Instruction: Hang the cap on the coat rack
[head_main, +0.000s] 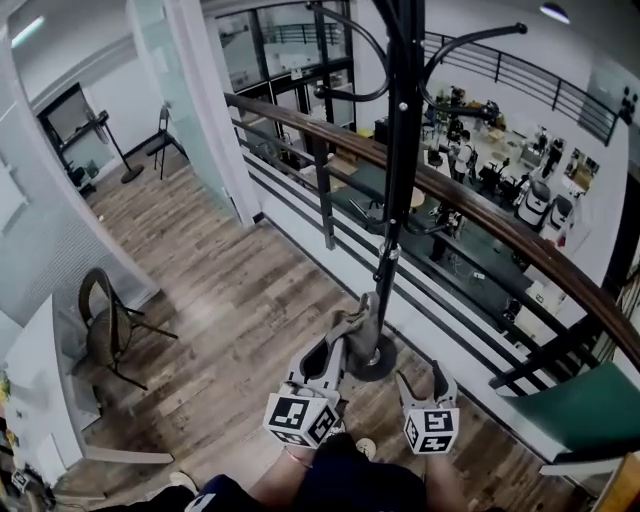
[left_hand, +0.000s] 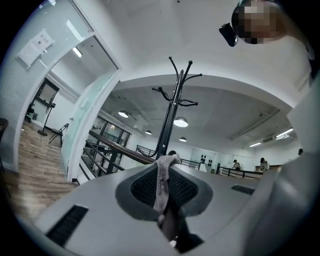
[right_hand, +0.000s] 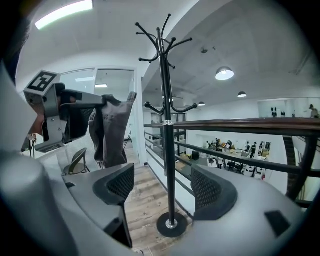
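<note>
A grey-brown cap (head_main: 352, 322) hangs from my left gripper (head_main: 343, 338), which is shut on a fold of its fabric (left_hand: 162, 176). The left gripper (left_hand: 164, 187) is held level, just left of the black coat rack (head_main: 398, 150); in its own view the rack's hooks (left_hand: 176, 90) rise straight ahead. From the right gripper view, the cap (right_hand: 112, 131) dangles to the left of the rack's pole (right_hand: 167, 150). My right gripper (head_main: 420, 376) stands open and empty beside the rack's round base (head_main: 372, 358); the pole shows beyond its jaws (right_hand: 162, 189).
A black railing with a wooden handrail (head_main: 480, 212) runs right behind the rack, above a lower hall with people. A wicker chair (head_main: 105, 325) stands at the left wall, glass partitions (head_main: 190, 90) behind it. A green surface (head_main: 590, 405) lies at the right.
</note>
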